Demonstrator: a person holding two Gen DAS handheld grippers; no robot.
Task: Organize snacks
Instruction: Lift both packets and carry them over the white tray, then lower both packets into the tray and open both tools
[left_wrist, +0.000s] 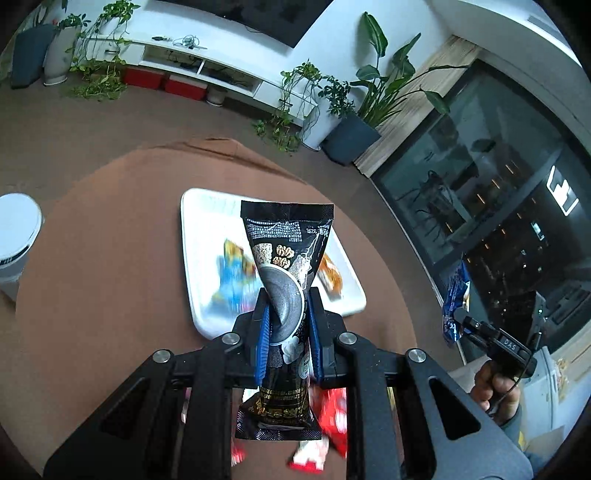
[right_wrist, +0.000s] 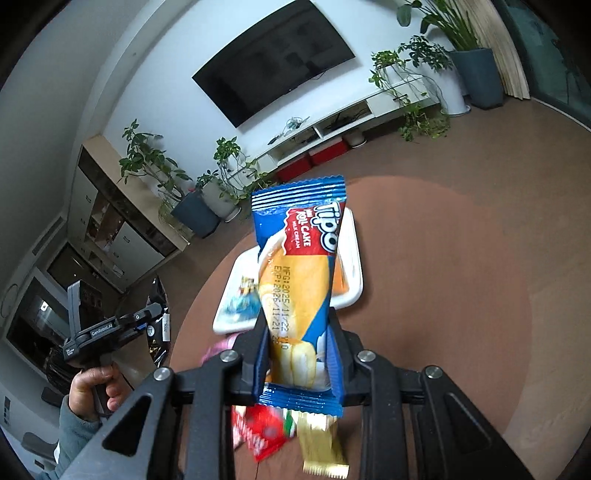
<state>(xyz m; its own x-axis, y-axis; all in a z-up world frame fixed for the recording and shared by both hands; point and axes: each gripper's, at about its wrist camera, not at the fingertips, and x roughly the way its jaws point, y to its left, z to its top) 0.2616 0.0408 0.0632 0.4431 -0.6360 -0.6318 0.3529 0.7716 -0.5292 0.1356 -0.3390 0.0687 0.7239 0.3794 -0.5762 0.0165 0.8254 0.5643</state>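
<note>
Black snack packet (left_wrist: 284, 258) fills left view; blue roll-cake packet (right_wrist: 299, 280) right.

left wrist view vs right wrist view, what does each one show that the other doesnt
Only the left wrist view shows the left gripper shut on a black snack pack, plus an orange packet on the tray and a white bin. Only the right wrist view shows the right gripper shut on a blue Tipo roll cake, and a gold packet below. Both show the white tray on the brown table.
</note>
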